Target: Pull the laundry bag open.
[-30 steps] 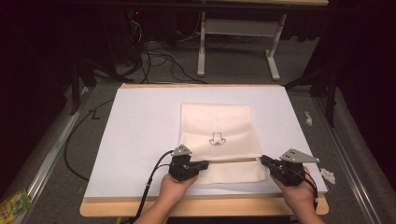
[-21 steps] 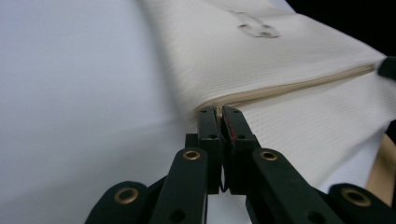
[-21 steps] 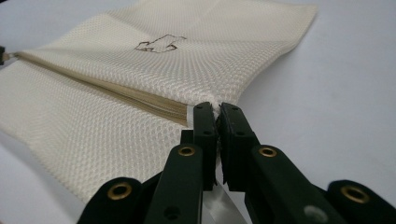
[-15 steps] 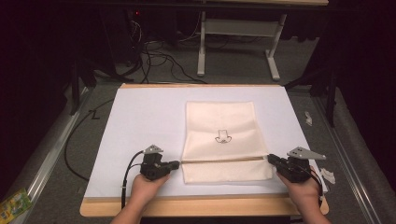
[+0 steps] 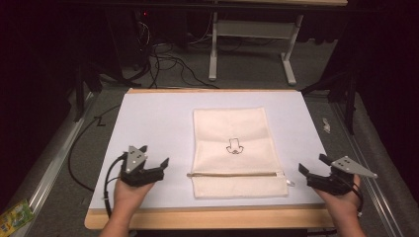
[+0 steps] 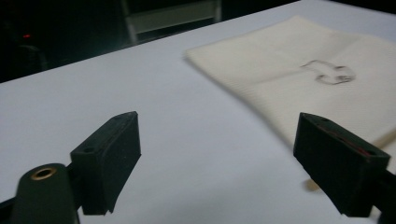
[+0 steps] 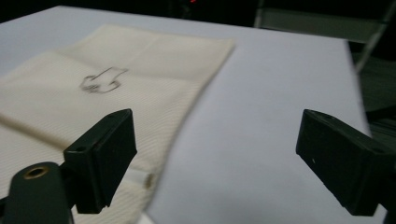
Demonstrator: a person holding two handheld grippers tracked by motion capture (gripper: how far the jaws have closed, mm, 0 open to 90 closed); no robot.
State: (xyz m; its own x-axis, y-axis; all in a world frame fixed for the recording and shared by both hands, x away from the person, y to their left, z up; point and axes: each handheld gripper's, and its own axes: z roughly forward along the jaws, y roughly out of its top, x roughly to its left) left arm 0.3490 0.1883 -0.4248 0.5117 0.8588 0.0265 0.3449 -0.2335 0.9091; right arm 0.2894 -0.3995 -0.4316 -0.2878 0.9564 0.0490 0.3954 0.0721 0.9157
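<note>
A cream cloth pouch [image 5: 232, 148] lies flat on the white sheet [image 5: 158, 123], with a small black drawing at its middle and a zip running across near its front edge. To its left my left gripper [image 5: 154, 154] is open, held a hand's width off the pouch. Its jaws have just been opening, with nothing between them. My right gripper [image 5: 312, 163] is open just off the pouch's right edge, near the zip's pull; its jaws have also just been opening, empty. In the left gripper view the pouch [image 6: 299, 79] lies ahead to the right of the left gripper [image 6: 224, 156]. In the right gripper view the pouch [image 7: 116, 88] lies ahead to the left of the right gripper [image 7: 224, 158].
The sheet covers a wooden tabletop [image 5: 207, 220] whose front edge shows bare. Behind the table stand a desk frame [image 5: 252, 44] and loose cables [image 5: 168, 64] on the floor. A green packet [image 5: 12, 220] lies on the floor at the lower left.
Both grippers let go of the pouch's zip ends and opened. The left one drew away to the left, the right one to the right. The pouch now lies flat.
</note>
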